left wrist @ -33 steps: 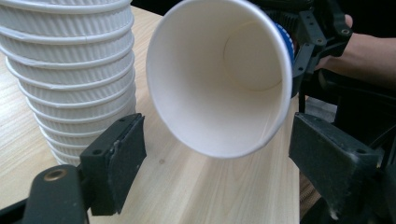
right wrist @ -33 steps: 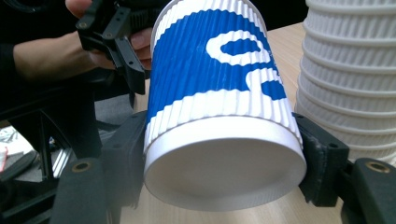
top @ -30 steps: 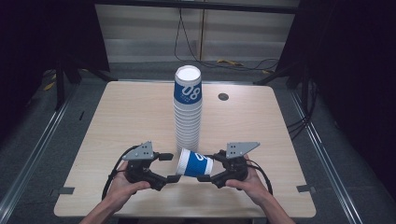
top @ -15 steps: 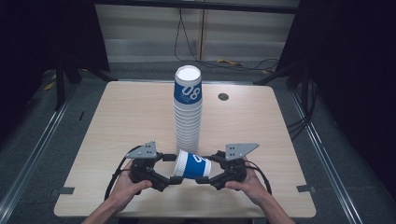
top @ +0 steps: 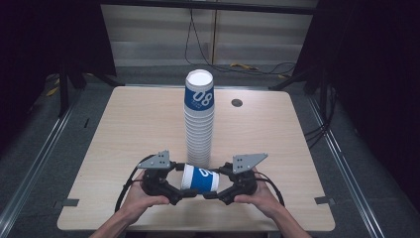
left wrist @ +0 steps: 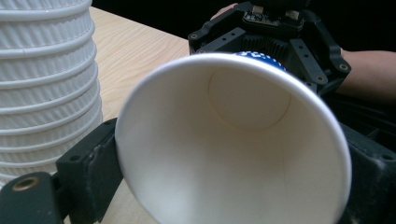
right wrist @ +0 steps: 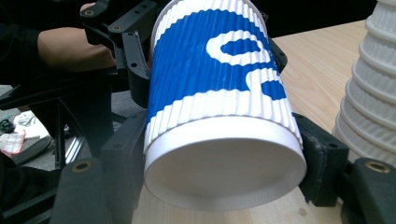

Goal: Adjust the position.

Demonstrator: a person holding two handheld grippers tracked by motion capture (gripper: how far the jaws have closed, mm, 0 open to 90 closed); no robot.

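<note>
- We count one table (top: 124, 129), one tall cup stack (top: 199, 124) standing on it.
- One loose cup (top: 200, 179) lies sideways just in front of the stack's base.
- Left gripper (top: 179, 180) pinches the cup's rim end, right gripper (top: 216, 182) its base end; both level, facing each other.

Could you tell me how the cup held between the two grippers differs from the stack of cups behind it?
The held cup lies on its side, off the table; the stack of cups stands upright on it. The held cup is a single cup, gripped at its mouth by the left gripper and at its base by the right gripper; the stack is many nested cups, untouched. Both show white ribbing with blue print.
</note>
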